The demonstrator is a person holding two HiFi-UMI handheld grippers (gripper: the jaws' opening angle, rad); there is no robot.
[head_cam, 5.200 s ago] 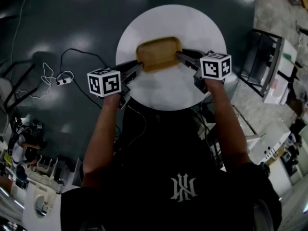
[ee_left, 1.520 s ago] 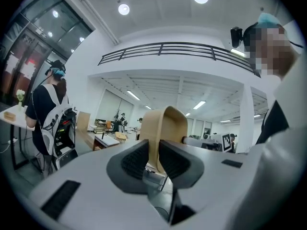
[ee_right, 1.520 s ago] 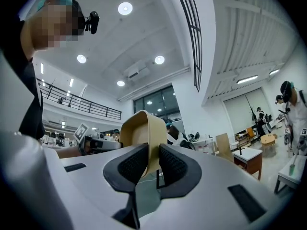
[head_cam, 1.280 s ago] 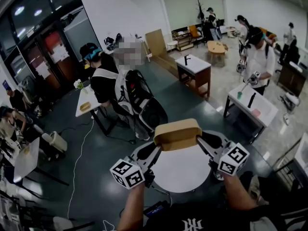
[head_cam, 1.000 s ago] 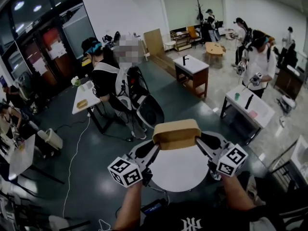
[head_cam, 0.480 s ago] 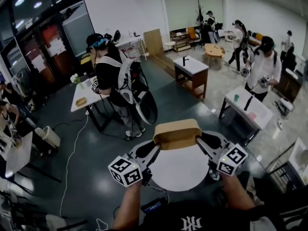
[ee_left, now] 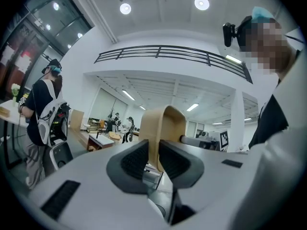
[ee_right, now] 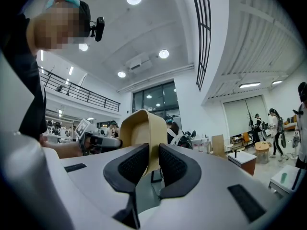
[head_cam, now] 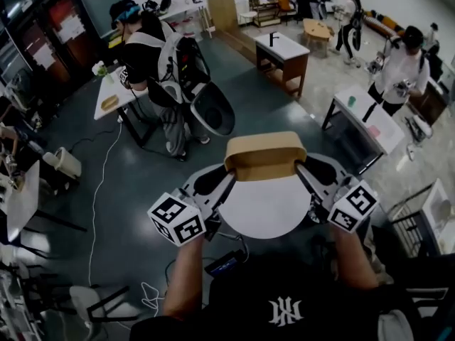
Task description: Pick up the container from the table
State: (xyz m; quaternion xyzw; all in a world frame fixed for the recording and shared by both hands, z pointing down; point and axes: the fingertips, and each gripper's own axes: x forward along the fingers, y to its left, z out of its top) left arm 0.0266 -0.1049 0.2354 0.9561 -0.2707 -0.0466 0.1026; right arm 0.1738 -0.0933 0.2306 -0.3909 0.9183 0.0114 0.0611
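Since the tan container (head_cam: 265, 155) is hanging in the air between the two tools, with the round white counter (head_cam: 263, 215) lying below it and nearer the person, the pick-up itself is looking done. Nothing of the container is touching the counter in the head view, and both gripper views are showing it against ceiling and far walls rather than against any surface. What is remaining, as I am judging it, is only holding it steady and level, or carrying it wherever it is wanted, which the task sentence is not saying; from what is showing, the lift is not calling for a further reach or a fresh grip.

The left hand-held gripper (ee_left: 153, 153) is clamping the container's left end wall; one dark ribbed pad is sitting on one face of the wall and the other pad on the opposite face, with the thin tan wall standing upright between them. The right hand-held gripper (ee_right: 153, 161) is doing the same at the opposite end, its pads pinching the right end wall. Each tool is thus grasping the container by an end wall, not cradling it from below. The container is spanning the gap between the two, just beyond their tips and over the counter's far edge; the other tool's nose is showing past it in each gripper view.
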